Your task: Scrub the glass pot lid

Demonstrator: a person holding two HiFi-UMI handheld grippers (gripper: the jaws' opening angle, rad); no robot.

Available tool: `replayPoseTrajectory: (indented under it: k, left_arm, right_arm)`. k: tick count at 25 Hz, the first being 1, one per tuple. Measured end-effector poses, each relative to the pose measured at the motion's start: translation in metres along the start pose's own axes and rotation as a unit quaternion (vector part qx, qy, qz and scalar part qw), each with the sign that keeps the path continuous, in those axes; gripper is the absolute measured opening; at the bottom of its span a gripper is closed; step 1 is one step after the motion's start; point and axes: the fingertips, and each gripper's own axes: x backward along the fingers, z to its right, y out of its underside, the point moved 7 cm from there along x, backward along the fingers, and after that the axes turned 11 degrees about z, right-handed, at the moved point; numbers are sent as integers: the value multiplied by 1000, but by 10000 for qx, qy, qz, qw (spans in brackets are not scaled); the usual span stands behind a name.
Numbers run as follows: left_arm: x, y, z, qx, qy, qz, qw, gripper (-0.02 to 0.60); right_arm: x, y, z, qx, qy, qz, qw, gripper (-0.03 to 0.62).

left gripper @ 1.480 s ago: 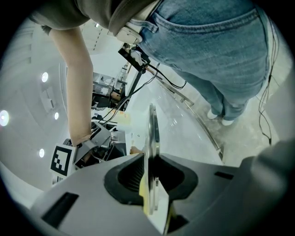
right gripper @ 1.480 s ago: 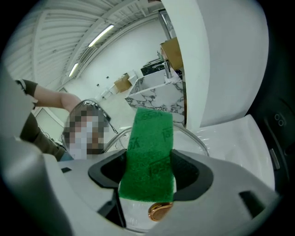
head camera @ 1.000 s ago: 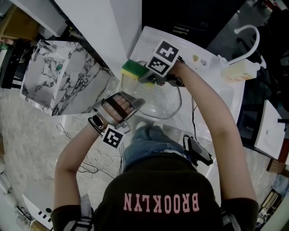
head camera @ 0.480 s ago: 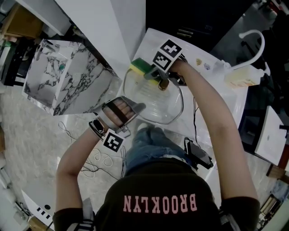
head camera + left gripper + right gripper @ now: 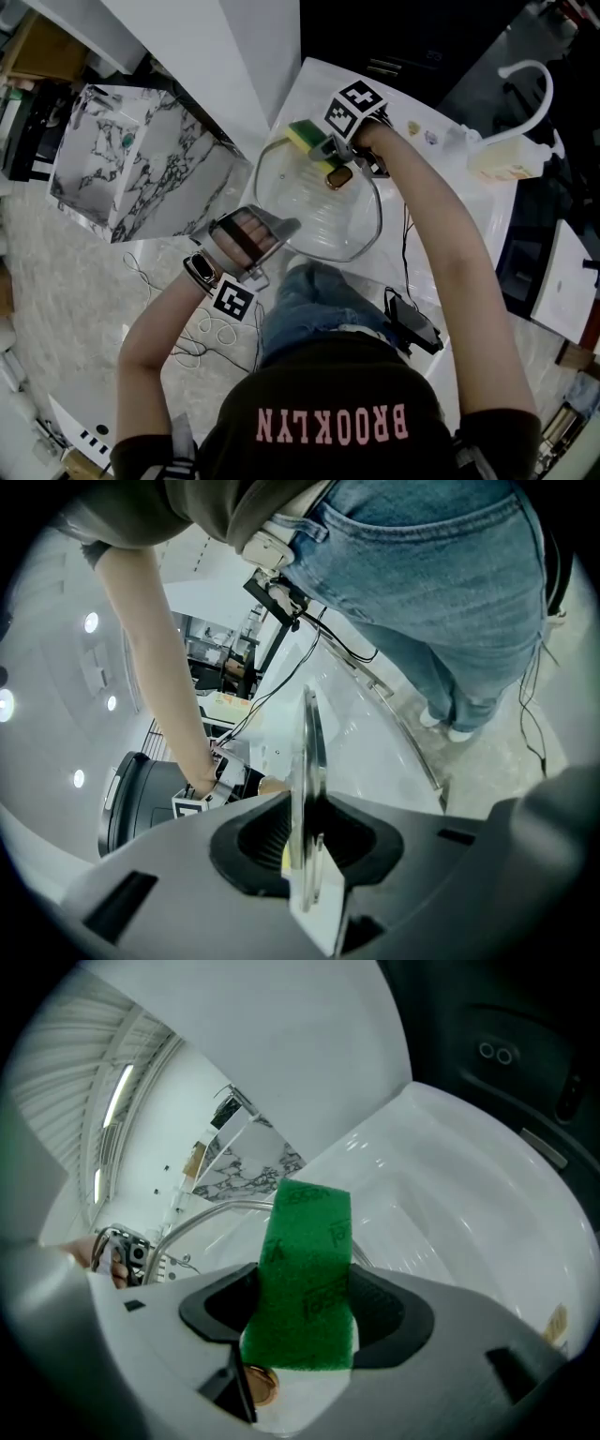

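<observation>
A marble-patterned box (image 5: 141, 159) stands at left. The left gripper (image 5: 251, 232) is clamped on the near rim of the glass pot lid (image 5: 319, 211), held over the white table (image 5: 473, 202). At the lid's far rim the right gripper (image 5: 330, 157) pinches a green-faced sponge (image 5: 305, 134), its stamped print illegible. The person's shirt (image 5: 333, 422) reads BROOKLYN, upside down

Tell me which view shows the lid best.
Head view: the whole round lid shows. The left gripper view has only its rim edge-on between the jaws; the right gripper view, an arc behind the sponge.
</observation>
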Motion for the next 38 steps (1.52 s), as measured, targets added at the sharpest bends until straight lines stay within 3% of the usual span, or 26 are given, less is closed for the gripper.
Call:
replayPoseTrajectory:
  k: [13,26,31,38]
  left_arm:
    - [-1,2,1,72,100,-45,9999,78]
    - [0,6,4,121,70,-32,9999,78]
    - [1,10,4,140,35,-34,9999,78]
    - [1,11,7,194,13,-24,9998,78]
  right_arm:
    - [12,38,44,-1259,258,8,9917,295]
    - [34,98,61,-1875,391,201,9813,295]
    - [40,115,60,-1933,243,915,9766,295]
    - [55,136,57,-2414,59,2148,9463,295]
